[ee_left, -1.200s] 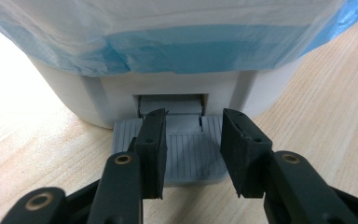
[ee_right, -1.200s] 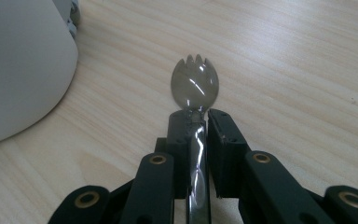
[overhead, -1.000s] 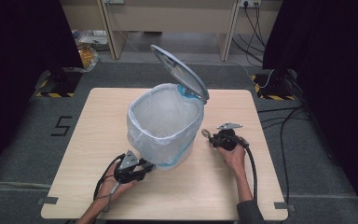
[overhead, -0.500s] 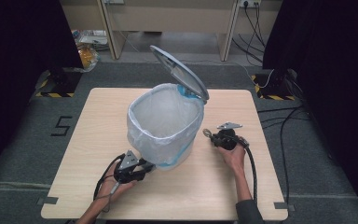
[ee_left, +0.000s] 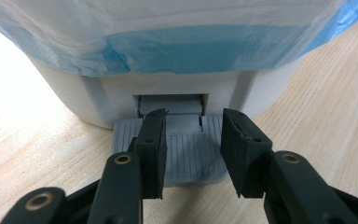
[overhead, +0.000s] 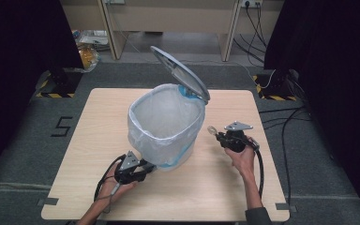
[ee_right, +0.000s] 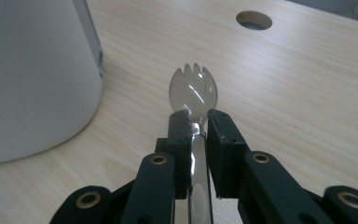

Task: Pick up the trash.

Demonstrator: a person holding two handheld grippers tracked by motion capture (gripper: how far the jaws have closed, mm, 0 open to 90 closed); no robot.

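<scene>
Nothing moved since earlier. Right hand-held gripper (ee_right: 196, 121) clamped on clear plastic spork (ee_right: 194, 93) beside pedal bin (overhead: 165, 126): light, slick, brittle; best held at neck. Left hand-held gripper (ee_left: 193, 128) half open, empty, pressing pedal (ee_left: 186, 151).

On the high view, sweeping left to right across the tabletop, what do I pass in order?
Left gripper at the bin's pedal → pedal bin with its white liner and raised lid → clear plastic spork → right gripper holding it.
</scene>
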